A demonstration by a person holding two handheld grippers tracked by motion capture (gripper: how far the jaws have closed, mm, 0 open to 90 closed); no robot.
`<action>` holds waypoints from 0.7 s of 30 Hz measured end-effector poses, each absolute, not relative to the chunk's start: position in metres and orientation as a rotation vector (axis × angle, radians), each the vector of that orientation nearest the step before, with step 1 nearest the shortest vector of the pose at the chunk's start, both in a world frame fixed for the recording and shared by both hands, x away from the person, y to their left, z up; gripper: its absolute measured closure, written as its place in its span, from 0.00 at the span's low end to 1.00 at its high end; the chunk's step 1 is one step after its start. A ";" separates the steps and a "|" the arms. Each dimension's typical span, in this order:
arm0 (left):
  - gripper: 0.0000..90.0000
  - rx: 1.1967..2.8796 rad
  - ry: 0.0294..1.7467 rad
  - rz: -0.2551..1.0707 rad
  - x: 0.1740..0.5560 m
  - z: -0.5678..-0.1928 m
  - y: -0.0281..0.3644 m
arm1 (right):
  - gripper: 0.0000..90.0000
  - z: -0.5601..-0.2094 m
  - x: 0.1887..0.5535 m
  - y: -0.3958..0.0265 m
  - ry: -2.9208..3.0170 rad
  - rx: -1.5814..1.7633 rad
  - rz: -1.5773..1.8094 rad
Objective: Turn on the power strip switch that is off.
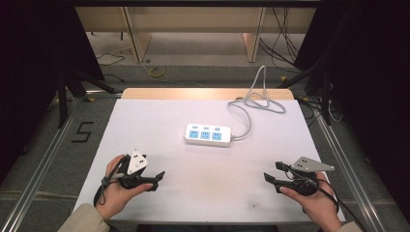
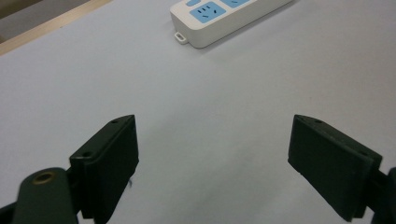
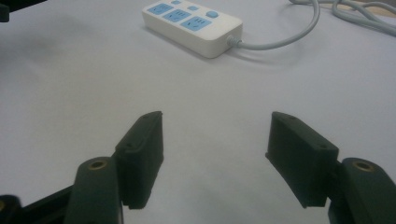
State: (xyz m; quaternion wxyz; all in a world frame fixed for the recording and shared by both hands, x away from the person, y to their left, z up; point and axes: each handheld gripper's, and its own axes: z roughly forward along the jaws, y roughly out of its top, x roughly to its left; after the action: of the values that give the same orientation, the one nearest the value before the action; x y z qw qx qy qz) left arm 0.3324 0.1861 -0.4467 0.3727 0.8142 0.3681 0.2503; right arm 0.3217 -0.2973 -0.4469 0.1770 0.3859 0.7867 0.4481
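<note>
Lying mid-table, power strip (image 1: 208, 135), left gripper (image 1: 159, 180) and right gripper (image 1: 272, 173) wide open, empty

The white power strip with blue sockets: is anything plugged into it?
Empty. The white power strip with blue sockets lies flat, all three sockets bare.

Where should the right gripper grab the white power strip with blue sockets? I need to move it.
Probably across the white power strip with blue sockets at its narrow width, descending from above near the cable end. It lies flat, and the open right gripper looks wide enough.
</note>
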 end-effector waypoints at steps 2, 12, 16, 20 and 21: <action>0.18 2.087 0.948 0.637 0.333 -0.447 0.186 | 0.55 -0.446 0.321 -0.298 2.224 1.081 1.263; 0.18 2.089 0.952 0.637 0.331 -0.447 0.185 | 1.00 -0.439 0.319 -0.296 2.228 1.029 1.190; 0.18 2.088 0.948 0.639 0.331 -0.447 0.184 | 1.00 -0.439 0.320 -0.295 2.228 1.067 1.173; 0.18 2.087 0.952 0.637 0.331 -0.447 0.184 | 1.00 -0.435 0.323 -0.293 2.226 1.075 1.187; 0.18 2.087 0.954 0.633 0.331 -0.447 0.184 | 1.00 -0.435 0.324 -0.292 2.231 1.080 1.185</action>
State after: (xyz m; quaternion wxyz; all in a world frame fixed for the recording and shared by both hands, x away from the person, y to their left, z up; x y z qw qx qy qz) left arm 0.3307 0.1837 -0.4470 0.3717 0.8139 0.3720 0.2470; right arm 0.3237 -0.2916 -0.4350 0.1961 0.3856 0.7963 0.4229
